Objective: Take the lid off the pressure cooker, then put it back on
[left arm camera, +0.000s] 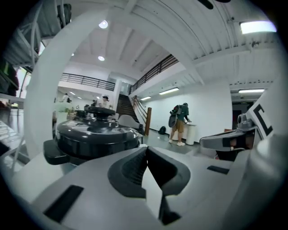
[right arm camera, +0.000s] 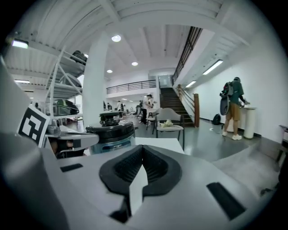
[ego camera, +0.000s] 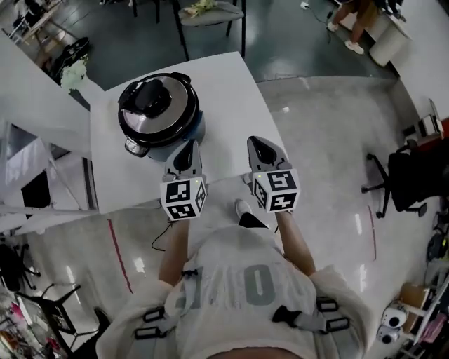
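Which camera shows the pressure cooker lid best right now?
The head view: the lid shows whole from above. The left gripper view shows it close but side-on; the right gripper view shows it small, side-on and farther off.

In the head view the lid covers almost all of the pressure cooker; only a strip of its side shows. The hands are hidden under the left gripper and the right gripper. The top edge cuts off a chair and a far person, whose legs alone show. In the left gripper view that gripper's own body hides the pressure cooker's bottom. In the right gripper view the people far back are too small to tell apart.
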The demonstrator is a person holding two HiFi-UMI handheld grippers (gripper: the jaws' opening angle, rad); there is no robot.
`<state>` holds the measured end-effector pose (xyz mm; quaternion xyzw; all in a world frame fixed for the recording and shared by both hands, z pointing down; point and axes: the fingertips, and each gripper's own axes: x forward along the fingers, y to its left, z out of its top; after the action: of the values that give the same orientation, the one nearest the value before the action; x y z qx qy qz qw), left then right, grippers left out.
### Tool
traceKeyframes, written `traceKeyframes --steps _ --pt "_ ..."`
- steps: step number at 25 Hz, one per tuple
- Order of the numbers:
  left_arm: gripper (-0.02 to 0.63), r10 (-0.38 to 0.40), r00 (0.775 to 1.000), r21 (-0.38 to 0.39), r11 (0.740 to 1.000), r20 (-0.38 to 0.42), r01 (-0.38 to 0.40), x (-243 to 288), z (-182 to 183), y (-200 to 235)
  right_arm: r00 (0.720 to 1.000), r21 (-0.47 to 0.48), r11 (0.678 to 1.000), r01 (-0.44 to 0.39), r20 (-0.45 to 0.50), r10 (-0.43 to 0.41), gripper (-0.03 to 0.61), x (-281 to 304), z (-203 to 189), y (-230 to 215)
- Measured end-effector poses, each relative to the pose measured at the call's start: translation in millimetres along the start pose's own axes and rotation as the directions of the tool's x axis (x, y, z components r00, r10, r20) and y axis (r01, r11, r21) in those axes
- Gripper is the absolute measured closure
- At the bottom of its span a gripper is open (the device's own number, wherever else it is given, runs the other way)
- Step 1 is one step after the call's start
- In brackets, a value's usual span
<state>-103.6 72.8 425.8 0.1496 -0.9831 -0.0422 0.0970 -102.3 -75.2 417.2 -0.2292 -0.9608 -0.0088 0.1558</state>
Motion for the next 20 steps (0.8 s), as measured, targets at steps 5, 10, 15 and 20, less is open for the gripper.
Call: traceKeyframes --steps 5,10,15,20 --pt "0.595 0.214 0.977 -0.047 0.976 0.020 -0.213 -7.4 -1.1 17.0 0.981 -0.047 0.980 -0.195 -0.002 0.195 0.569 32.9 14.8 4.6" --pt "0.595 0.395 0.918 -0.095 0.915 0.020 -0.392 -24.2 -7.8 20.9 0.933 -0.076 0.930 -0.359 -0.016 0.359 0.569 41.4 13.8 15.7" --pt "0.595 0.500 0.866 -0.100 0.862 0.004 -0.497 -45.4 -13.8 13.4 0.891 -0.072 0.888 -0.454 -0.021 0.454 0.569 44.1 10.7 16.4" --pt "0.595 0.569 0.822 -0.132 0.815 -0.002 -0.564 -67.5 -16.5 13.3 0.865 -0.086 0.861 -0.501 -0.014 0.502 0.569 48.2 14.0 21.2"
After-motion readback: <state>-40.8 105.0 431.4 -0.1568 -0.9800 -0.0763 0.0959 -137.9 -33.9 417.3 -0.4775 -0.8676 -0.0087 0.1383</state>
